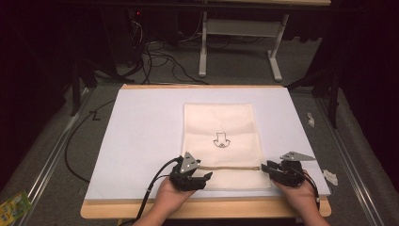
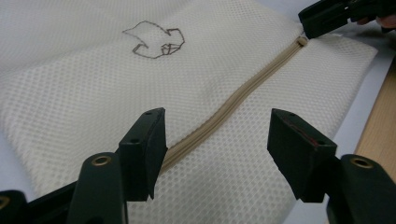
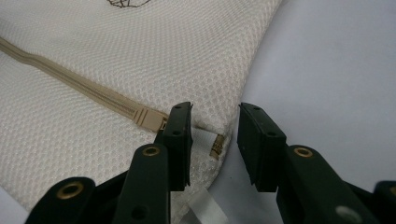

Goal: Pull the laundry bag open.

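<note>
A cream mesh bag (image 1: 221, 122) lies flat on the white board (image 1: 141, 141), with a small dark emblem (image 1: 221, 140) stitched at its middle. A tan zipper (image 1: 230, 167) runs across its near end. My left gripper (image 1: 207, 178) hovers open at the zipper's left end; in the left gripper view its jaws (image 2: 217, 121) straddle the zipper (image 2: 243, 93) with nothing pinched. My right gripper (image 1: 264, 167) is at the zipper's right end. Its jaws (image 3: 215, 112) stand apart around the bag's corner, beside the zipper slider (image 3: 149, 117), and the pads do not press on it.
The board rests on a wooden tabletop (image 1: 211, 208) whose edge runs along the front. White scraps (image 1: 331, 177) lie off the board's right side and a green packet (image 1: 11, 205) on the floor at the left. Cables and white table legs (image 1: 203, 47) are beyond.
</note>
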### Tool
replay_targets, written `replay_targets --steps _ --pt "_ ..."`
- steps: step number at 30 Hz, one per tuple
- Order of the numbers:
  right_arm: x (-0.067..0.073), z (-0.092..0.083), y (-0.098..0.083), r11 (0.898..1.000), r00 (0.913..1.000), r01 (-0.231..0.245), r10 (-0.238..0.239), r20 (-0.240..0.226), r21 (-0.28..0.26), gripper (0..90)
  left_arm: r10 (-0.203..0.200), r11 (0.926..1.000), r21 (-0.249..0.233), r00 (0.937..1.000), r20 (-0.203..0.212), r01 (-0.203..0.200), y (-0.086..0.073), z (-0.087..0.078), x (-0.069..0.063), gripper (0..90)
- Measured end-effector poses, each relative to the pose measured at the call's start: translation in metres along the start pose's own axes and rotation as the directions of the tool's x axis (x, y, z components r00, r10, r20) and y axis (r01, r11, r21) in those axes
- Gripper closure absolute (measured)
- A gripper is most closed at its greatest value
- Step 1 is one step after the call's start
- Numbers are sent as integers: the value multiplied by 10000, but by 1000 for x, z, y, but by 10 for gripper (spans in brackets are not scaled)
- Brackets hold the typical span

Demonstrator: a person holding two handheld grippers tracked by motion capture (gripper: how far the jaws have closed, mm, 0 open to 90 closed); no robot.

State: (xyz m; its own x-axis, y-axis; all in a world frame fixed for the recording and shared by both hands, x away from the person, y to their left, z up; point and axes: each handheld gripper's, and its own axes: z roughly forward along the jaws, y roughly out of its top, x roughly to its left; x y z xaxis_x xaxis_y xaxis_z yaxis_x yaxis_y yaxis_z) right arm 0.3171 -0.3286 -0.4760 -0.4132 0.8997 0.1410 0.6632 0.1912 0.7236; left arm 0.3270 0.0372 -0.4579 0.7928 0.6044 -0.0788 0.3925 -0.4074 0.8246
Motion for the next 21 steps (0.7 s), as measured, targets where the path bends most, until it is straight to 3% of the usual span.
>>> replay_targets --steps 8,21 --pt "0 1 1 9996 9998 173 -172 -58 221 685 -138 9999 -26 9994 -332 137 -5 -10 6 383" --pt "4 -1 0 9993 9999 -89 86 88 371 712 -63 9999 -134 9998 -194 60 -6 -17 10 389"
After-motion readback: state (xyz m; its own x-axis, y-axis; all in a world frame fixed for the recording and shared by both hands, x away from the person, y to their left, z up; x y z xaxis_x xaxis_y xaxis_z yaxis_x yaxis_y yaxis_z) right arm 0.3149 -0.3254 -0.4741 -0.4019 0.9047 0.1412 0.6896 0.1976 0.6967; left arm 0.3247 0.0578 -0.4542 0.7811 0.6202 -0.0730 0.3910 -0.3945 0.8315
